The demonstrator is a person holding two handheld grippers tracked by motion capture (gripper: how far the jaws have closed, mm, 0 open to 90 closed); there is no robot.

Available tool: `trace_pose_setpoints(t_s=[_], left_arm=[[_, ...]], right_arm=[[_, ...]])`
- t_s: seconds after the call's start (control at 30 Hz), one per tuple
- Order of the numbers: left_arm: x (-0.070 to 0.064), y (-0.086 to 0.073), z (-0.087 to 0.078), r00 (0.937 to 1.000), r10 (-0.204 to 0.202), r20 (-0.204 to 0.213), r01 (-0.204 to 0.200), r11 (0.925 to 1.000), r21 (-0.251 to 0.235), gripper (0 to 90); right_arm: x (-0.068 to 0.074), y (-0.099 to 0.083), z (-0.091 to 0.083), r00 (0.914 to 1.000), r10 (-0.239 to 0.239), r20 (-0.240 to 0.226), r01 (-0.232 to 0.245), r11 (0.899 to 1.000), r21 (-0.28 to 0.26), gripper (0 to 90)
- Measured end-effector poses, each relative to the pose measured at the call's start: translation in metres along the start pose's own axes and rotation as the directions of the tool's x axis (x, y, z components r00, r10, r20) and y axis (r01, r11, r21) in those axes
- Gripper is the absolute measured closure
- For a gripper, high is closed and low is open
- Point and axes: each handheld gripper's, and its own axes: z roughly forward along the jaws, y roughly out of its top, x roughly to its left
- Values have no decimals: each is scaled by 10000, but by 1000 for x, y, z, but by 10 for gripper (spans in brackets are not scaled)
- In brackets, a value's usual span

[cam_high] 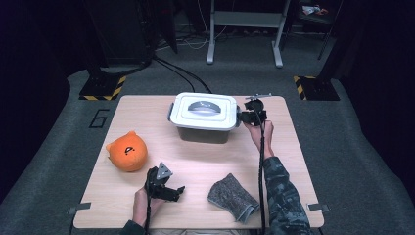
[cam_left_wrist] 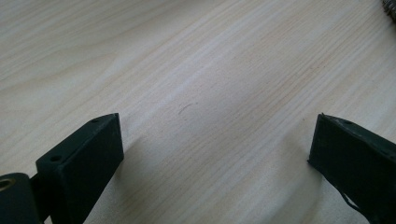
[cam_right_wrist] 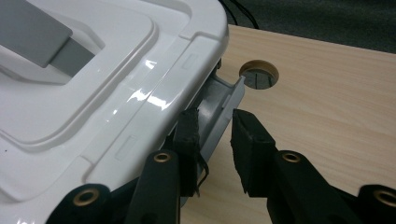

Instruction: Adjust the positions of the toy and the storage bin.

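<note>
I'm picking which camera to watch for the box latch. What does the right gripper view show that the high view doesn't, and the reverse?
Right gripper view alone: the grey latch at the lid's edge stands between the right gripper's jaws, which are close but not plainly clamped, and a round hole in the table.

High view alone: the orange plush, the grey glove, and the left gripper.

Both: the white lid and wooden table.
</note>
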Motion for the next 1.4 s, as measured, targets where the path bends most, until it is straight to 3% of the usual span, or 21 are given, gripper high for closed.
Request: trace_pose_setpoints(t_s=[0.17,0.23,0.27,0.47,0.5,1.13,1.27,1.4], left_arm=[[0,0,0,10000,28,3,-28,10000,3,25],[0,0,0,10000,31,-2,-31,10000,2,25],[0,0,0,10000,26,-68,-26,10000,-27,27],[0,0,0,9999,17,-103,-17,10000,-72,27],[0,0,0,10000,27,-61,-28,10000,-29,27],[-1,0,0,9999,11,-106,-11,10000,-54,27],[0,0,0,10000,32,-19,-32,10000,-5,27],[0,0,0,9999,20,-106,-20,10000,-43,26]], right_arm=[[3,-1,-2,9997,234,54,-235,9997,121,729],[2,-2,-2,9999,95,34,-95,9999,59,734],[3,-3,-4,9995,286,99,-287,9996,76,733],[2,-8,-10,9998,176,88,-178,9997,136,733],[3,-9,-11,9993,346,161,-348,9993,110,733],[2,-26,-34,9980,548,304,-554,9983,201,727],[5,-28,-35,9983,282,514,-289,9995,139,729],[6,-28,-37,9975,363,605,-378,9990,232,728]])
